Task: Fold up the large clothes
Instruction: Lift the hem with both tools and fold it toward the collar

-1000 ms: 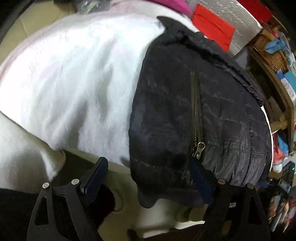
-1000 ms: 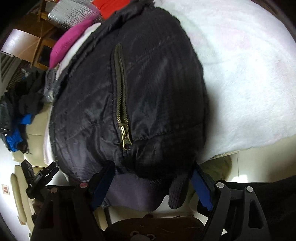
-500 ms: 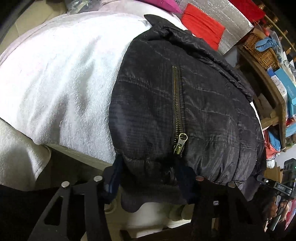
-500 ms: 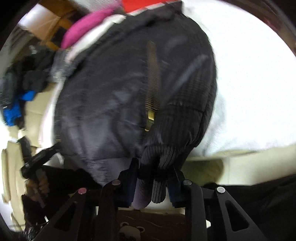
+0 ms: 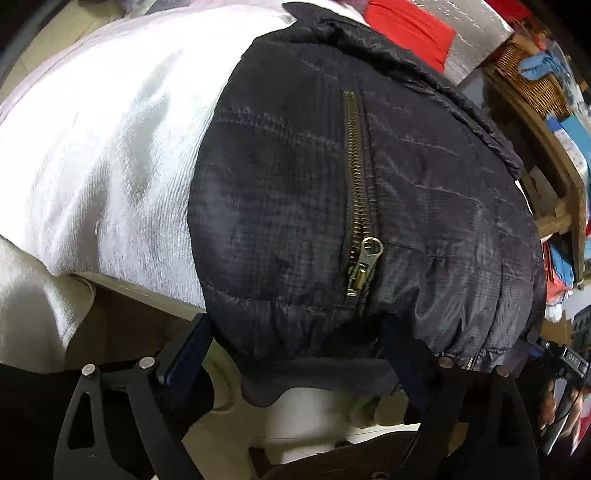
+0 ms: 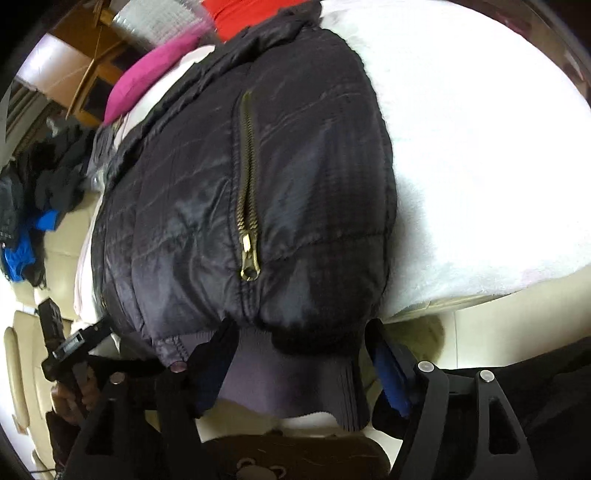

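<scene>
A black quilted jacket (image 5: 295, 184) lies folded on a white towel (image 5: 110, 129), its lower hem hanging over the near table edge. A brass zip pull (image 5: 364, 266) sits near that hem. My left gripper (image 5: 295, 362) straddles the hem's left part with its jaws opening; the fabric is between the fingers but the pads stand off it. In the right wrist view the same jacket (image 6: 295, 184) and zip pull (image 6: 249, 264) show. My right gripper (image 6: 299, 369) is at the ribbed hem (image 6: 295, 380), jaws opening, pads apart from the cloth.
A wooden shelf (image 5: 561, 192) with a wicker basket (image 5: 532, 74) stands at the right. Red cloth (image 5: 406, 26) and a pink cloth (image 6: 147, 77) lie behind the jacket. Dark clothes (image 6: 55, 184) are heaped on a beige sofa at the left. A brown bear-print item (image 6: 295, 458) lies below.
Half a second ago both grippers were pinched on the jacket's hem. Both have since let go and spread wide, and the hem rests at the table edge.
</scene>
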{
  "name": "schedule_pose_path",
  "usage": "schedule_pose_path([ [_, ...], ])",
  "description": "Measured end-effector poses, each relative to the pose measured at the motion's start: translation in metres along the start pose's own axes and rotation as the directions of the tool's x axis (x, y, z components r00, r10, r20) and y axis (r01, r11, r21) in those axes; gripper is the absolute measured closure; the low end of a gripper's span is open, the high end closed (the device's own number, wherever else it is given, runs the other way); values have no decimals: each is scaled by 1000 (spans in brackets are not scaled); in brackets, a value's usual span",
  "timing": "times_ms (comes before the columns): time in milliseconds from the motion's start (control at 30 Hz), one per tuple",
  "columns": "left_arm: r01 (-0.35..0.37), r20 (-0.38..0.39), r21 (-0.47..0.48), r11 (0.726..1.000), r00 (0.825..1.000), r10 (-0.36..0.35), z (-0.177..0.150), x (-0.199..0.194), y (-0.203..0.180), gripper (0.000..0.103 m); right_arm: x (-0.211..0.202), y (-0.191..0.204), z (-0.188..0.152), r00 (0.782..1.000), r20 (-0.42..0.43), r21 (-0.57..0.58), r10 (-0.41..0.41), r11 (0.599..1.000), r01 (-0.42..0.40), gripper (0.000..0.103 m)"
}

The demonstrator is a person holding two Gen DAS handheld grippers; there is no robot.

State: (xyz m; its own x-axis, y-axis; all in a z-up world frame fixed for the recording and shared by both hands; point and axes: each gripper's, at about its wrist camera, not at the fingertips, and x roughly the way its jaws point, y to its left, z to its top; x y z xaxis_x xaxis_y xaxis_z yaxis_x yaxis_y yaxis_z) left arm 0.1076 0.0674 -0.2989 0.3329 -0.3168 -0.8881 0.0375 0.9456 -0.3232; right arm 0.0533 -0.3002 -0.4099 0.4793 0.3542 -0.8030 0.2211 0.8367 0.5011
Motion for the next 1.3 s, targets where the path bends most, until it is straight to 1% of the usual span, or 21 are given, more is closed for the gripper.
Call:
schedule_pose_path([
  [100, 11, -5, -12, 1000, 1000, -11, 0, 3, 3, 10, 18, -3, 4, 998, -55, 23, 14, 1000, -12, 28],
  [167, 31, 8, -28, 999, 999, -31, -1, 3, 7, 11, 23, 3, 4, 999, -37, -1, 18, 1000, -18, 28],
  [233, 30, 16, -35, 999, 999, -30, -2, 0, 10, 16, 23, 7, 3, 1000, -28, -20, -7, 1000, 7, 40],
  [300, 31, 15, -40, 999, 999, -31, -5, -4, 18, 24, 17, 13, 1, 999, -32, -52, -33, 998, 32, 69],
  [333, 26, 15, -39, 999, 1000, -26, -7, -7, 18, 26, 12, 18, 1, 999, -33, -74, -43, 996, 40, 75],
  [367, 19, 13, -33, 999, 1000, -18, -7, -10, 18, 33, 8, 23, 0, 997, -35, -100, -64, 993, 60, 82],
  [400, 9, 11, -23, 1000, 1000, -9, -9, -15, 16, 44, 2, 28, 0, 996, -36, -126, -83, 989, 77, 83],
  [433, -15, 10, -12, 1000, 1000, 16, -10, -20, 14, 53, -5, 35, 0, 997, -34, -146, -71, 987, 65, 84],
  [467, -23, 8, -4, 1000, 1000, 23, -6, -26, 10, 66, -13, 41, 1, 999, -23, -161, -48, 986, 44, 85],
  [500, -10, 10, 5, 1000, 1000, 10, -6, -32, 9, 76, -22, 48, 3, 1000, -9, -179, -23, 984, 21, 85],
  [567, 48, 34, 20, 999, 998, -49, -3, -50, 7, 80, -42, 63, 10, 997, 33, -215, 68, 975, -59, 85],
  [600, 76, 49, 22, 997, 996, -77, -1, -58, 7, 80, -54, 71, 15, 990, 65, -236, 126, 966, -108, 85],
  [700, 123, 102, 52, 991, 987, -127, 4, -77, 5, 80, -63, 79, 26, 972, 104, -266, 211, 948, -177, 85],
  [767, 126, 108, 69, 990, 985, -133, 4, -74, 0, 80, -48, 80, 34, 975, 82, -256, 206, 950, -179, 85],
  [833, 124, 84, 73, 990, 988, -130, 6, -61, -3, 73, -36, 69, 34, 979, 38, -232, 201, 954, -187, 85],
  [900, 94, 64, 68, 993, 993, -98, 3, -47, -6, 55, -24, 62, 30, 980, 17, -215, 198, 958, -190, 85],
  [1000, 53, 55, 42, 998, 997, -55, -2, -37, 0, 39, -25, 57, 19, 982, 14, -205, 187, 962, -180, 82],
  [1067, 23, 44, 22, 999, 999, -24, -4, -31, 4, 34, -27, 50, 18, 985, 8, -205, 172, 964, -167, 82],
  [1167, -11, 47, 0, 1000, 999, 11, -7, -27, 8, 31, -29, 48, 16, 988, 3, -200, 154, 968, -150, 82],
  [1267, -61, 30, -71, 996, 998, 63, -14, -22, 19, 24, -25, 47, 17, 992, -10, -189, 130, 973, -129, 81],
  [1300, -61, 25, -84, 995, 998, 64, -16, -20, 22, 22, -23, 46, 16, 993, -17, -183, 117, 976, -119, 79],
])
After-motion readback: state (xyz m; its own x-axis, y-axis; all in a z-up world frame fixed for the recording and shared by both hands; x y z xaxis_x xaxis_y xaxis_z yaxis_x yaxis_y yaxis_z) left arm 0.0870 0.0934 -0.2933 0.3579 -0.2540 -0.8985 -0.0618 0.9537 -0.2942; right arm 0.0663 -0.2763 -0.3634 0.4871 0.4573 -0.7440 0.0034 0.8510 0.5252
